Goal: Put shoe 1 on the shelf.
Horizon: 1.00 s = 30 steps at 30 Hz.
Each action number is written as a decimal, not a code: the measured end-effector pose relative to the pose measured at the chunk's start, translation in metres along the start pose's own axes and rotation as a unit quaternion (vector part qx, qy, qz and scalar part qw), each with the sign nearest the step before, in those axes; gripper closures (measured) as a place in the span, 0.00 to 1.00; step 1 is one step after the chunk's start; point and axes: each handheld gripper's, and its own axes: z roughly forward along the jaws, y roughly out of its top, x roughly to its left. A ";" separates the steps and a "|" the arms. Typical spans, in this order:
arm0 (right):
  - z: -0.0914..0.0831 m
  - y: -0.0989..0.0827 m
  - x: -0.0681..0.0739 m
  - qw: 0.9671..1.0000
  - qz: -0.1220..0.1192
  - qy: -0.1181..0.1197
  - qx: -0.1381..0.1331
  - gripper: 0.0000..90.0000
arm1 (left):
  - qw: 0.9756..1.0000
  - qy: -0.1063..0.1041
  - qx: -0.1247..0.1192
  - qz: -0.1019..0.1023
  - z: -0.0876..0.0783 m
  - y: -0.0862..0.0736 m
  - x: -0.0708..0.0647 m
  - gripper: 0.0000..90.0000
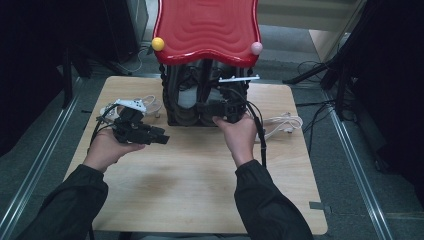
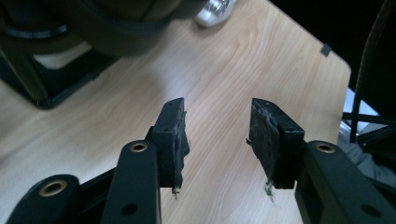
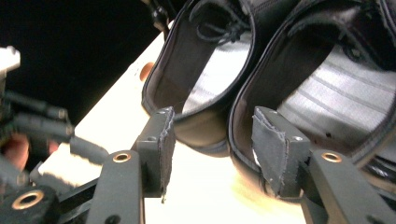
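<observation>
Wooden desk (image 1: 200, 175) fills centre of the high view. Red wavy-topped rack (image 1: 207, 27) at top centre, pair of black shoes (image 1: 192, 100) under it on the desk. Right gripper (image 1: 222, 109) at the shoes' heels, centre frame, jaws apart, nothing clamped. Left gripper (image 1: 150, 134) left of centre over bare desk, jaws apart, empty. White cable (image 1: 285, 122) right of the shoes.

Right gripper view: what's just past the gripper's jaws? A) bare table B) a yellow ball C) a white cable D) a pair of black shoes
D: the heels of two black shoes with pale insoles sit just beyond the right gripper, whose open jaws hold nothing.
</observation>
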 end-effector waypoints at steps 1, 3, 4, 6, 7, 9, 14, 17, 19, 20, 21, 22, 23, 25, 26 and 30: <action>-0.002 -0.002 0.000 1.000 0.000 0.003 0.001 0.56 | 1.000 0.003 0.001 0.002 -0.001 0.003 0.000 0.65; -0.007 -0.005 0.000 1.000 -0.006 0.004 -0.005 0.56 | 1.000 0.000 -0.001 0.002 -0.003 0.010 -0.001 0.67; -0.009 -0.006 -0.001 1.000 -0.007 0.006 -0.005 0.56 | 1.000 -0.001 -0.003 0.004 -0.004 0.014 -0.001 0.68; -0.013 -0.009 -0.002 1.000 -0.005 0.012 -0.003 0.56 | 1.000 0.000 -0.005 0.006 -0.006 0.021 -0.003 0.72; -0.015 -0.010 -0.002 1.000 -0.005 0.015 -0.002 0.56 | 1.000 0.002 -0.006 0.010 -0.007 0.026 -0.004 0.73; -0.018 -0.013 -0.001 1.000 -0.014 0.016 -0.001 0.57 | 1.000 0.001 -0.008 0.015 -0.010 0.035 -0.006 0.77; -0.023 -0.021 0.001 0.999 -0.024 0.024 0.002 0.59 | 0.999 0.005 -0.009 0.035 -0.017 0.061 -0.012 0.89; -0.024 -0.027 0.000 0.999 -0.025 0.029 0.005 0.60 | 0.999 0.001 -0.015 0.041 -0.021 0.076 -0.014 0.92; -0.024 -0.030 -0.001 0.999 -0.026 0.031 0.008 0.61 | 0.999 0.002 -0.017 0.044 -0.023 0.086 -0.014 0.93; -0.024 -0.032 -0.001 0.999 -0.027 0.033 0.009 0.62 | 0.999 0.002 -0.017 0.047 -0.024 0.091 -0.014 0.94; -0.024 -0.033 -0.001 0.999 -0.024 0.033 0.013 0.62 | 0.999 0.003 -0.018 0.049 -0.025 0.096 -0.015 0.95; -0.024 -0.034 -0.002 0.999 -0.026 0.035 0.013 0.64 | 0.999 0.001 -0.020 0.051 -0.026 0.100 -0.015 0.96; -0.024 -0.035 -0.002 0.999 -0.027 0.036 0.015 0.65 | 0.998 0.004 -0.020 0.056 -0.028 0.106 -0.016 0.96; -0.024 -0.037 -0.002 0.999 -0.026 0.036 0.015 0.69 | 0.998 0.006 -0.023 0.062 -0.030 0.115 -0.017 0.98; -0.024 -0.038 -0.002 0.999 -0.026 0.033 0.017 0.70 | 0.997 0.010 -0.022 0.067 -0.031 0.120 -0.018 0.99; -0.020 -0.041 -0.005 0.999 -0.022 0.034 0.023 0.77 | 0.996 0.020 -0.020 0.085 -0.035 0.141 -0.022 1.00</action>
